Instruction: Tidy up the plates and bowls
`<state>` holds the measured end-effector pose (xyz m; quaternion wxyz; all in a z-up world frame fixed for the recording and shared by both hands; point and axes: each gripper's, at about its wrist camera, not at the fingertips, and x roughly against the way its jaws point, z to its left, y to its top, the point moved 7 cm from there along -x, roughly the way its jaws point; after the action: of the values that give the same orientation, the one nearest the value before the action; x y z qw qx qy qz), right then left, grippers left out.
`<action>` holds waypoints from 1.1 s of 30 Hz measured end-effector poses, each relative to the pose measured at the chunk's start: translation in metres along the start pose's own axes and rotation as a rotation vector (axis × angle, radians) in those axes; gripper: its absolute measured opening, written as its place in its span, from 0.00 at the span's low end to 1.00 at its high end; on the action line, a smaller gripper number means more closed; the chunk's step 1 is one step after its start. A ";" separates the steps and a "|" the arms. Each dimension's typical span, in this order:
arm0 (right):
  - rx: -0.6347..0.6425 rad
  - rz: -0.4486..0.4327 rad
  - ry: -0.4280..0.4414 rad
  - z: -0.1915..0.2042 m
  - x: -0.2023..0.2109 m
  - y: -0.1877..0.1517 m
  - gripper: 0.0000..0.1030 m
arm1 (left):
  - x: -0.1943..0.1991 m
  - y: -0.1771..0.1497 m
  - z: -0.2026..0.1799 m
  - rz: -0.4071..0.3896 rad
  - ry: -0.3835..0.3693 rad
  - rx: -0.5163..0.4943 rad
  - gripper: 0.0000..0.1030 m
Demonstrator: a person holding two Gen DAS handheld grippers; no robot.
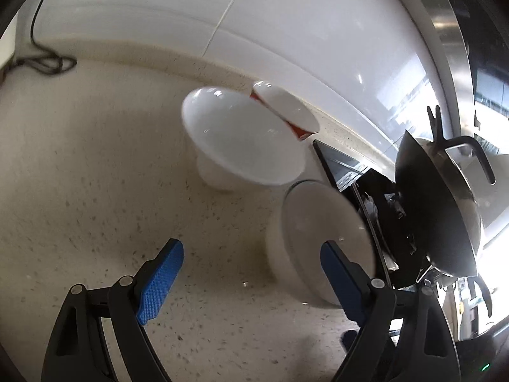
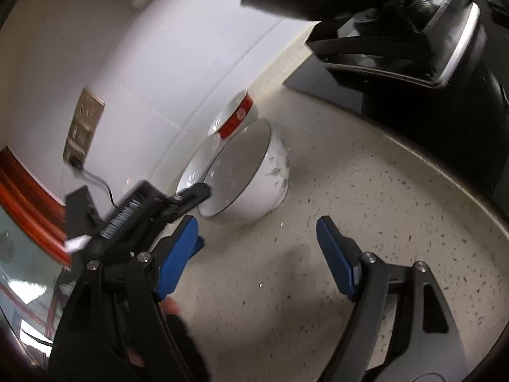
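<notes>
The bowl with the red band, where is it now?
The red-banded bowl stands on the counter against the white wall, just behind the two white bowls, in both wrist views.

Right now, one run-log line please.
left gripper: open, empty | right gripper: open, empty | bowls: three on counter, unstacked

Strong daylight floods in from the far right of the left wrist view, blowing out the window (image 1: 490,222) and streaking glare across the white wall tiles (image 1: 318,31). Both views are motion-blurred, the bowls (image 1: 245,137) smeared soft. Fisheye bending curves the bench (image 2: 350,191) edge; corners fall dark. Soft shadows lie under the fingers (image 2: 178,254).
</notes>
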<state>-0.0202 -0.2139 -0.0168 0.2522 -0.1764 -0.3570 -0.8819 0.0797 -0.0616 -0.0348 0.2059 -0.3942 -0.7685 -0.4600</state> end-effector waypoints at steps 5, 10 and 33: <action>0.114 -0.039 -0.094 0.010 0.003 0.044 0.79 | 0.010 0.006 0.004 -0.060 0.012 -0.059 0.87; 0.332 0.145 -0.241 0.023 -0.040 0.069 0.80 | 0.007 0.001 0.006 -0.002 -0.047 -0.013 0.87; 0.469 0.251 -0.241 0.000 -0.085 0.060 0.24 | -0.013 0.003 -0.010 -0.016 -0.035 -0.113 0.75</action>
<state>0.0830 -0.2242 -0.0260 0.3492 -0.2595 -0.5538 -0.7099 0.0897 -0.0749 -0.0369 0.1661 -0.4069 -0.7479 -0.4974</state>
